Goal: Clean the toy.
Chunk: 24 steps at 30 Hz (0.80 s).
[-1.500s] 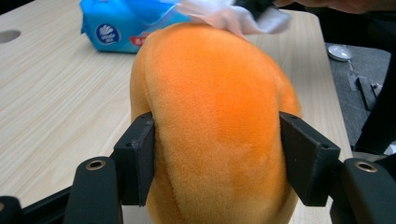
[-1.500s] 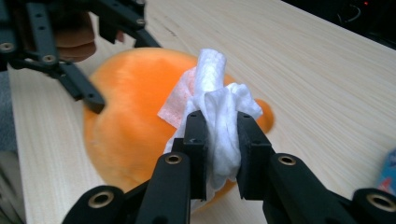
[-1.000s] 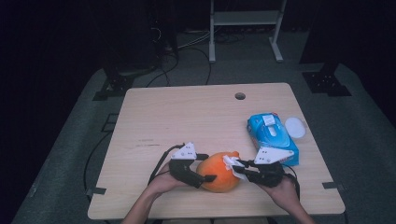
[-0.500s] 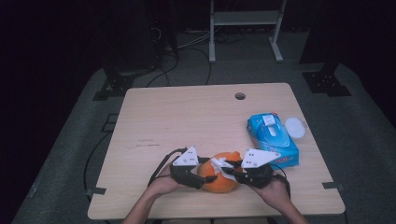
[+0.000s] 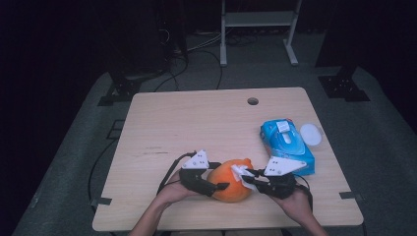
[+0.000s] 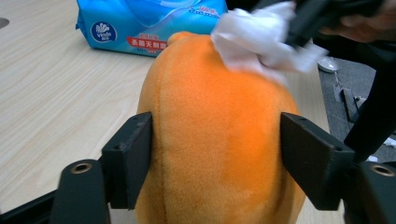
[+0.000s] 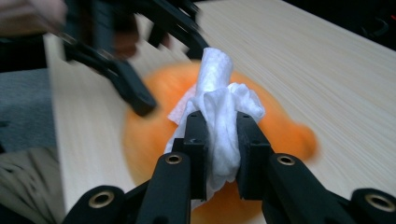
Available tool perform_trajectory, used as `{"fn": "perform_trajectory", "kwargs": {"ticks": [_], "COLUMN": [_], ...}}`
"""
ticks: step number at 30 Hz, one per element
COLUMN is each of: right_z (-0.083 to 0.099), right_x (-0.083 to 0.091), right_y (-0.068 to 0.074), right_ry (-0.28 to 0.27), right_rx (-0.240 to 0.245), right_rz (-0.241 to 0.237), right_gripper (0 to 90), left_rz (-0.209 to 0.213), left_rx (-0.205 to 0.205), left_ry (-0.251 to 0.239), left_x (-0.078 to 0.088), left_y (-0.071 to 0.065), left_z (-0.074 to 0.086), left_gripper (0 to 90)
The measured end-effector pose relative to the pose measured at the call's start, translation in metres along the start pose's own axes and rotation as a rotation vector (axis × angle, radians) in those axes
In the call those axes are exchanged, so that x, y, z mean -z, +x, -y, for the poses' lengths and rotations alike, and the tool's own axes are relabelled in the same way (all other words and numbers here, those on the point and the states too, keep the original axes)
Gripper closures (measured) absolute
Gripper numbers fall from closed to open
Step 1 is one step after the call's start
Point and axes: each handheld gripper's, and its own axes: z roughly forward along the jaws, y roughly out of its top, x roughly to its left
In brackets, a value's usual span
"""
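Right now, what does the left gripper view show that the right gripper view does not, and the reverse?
Left gripper view alone: the blue wipes pack behind the toy, and its own tongs clamped on the toy's sides. Right gripper view alone: its own tongs pinching the white wipe from close up. Both show the orange plush toy, the wipe and the wooden table.

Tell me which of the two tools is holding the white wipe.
The right tool, its jaws pinched shut on the crumpled white wipe. The left tool instead clamps the round orange plush toy between its jaws.
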Motion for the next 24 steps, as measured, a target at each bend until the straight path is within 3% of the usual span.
{"fn": "perform_trajectory", "kwargs": {"ticks": [2,5,10,12,16,18,21,24], "right_z": [-0.007,-0.012,-0.003,0.005,0.017,0.018,0.016,0.012], "right_x": [-0.008,-0.016,-0.007,-0.001,0.002,0.002,-0.001,-0.003], "right_y": [0.011,0.022,0.004,-0.007,-0.022,-0.023,-0.017,-0.009], "right_ry": [-0.007,0.012,0.007,0.011,0.017,0.016,0.015,0.004], "right_rx": [0.029,0.087,0.036,-0.001,-0.068,-0.083,-0.075,-0.066], "right_rz": [-0.037,-0.027,0.013,0.037,0.042,0.033,0.023,0.007], "right_gripper": [76.2,76.2,76.2,76.2,76.1,76.1,76.1,76.0], "left_rz": [-0.004,-0.009,0.001,0.006,0.009,0.012,0.011,0.005], "left_rx": [-0.011,-0.017,0.026,0.023,0.022,0.021,0.050,0.028], "left_ry": [0.002,0.012,0.001,0.000,-0.002,0.003,-0.003,0.006], "left_x": [-0.002,0.001,0.005,0.006,0.006,0.006,0.009,0.007], "left_y": [-0.001,0.001,0.009,0.011,0.011,0.011,0.011,0.005], "left_z": [0.001,0.005,0.014,0.016,0.016,0.014,0.006,0.002], "left_gripper": [31.3,32.8,34.2,34.6,34.6,33.0,21.1,20.3]}}
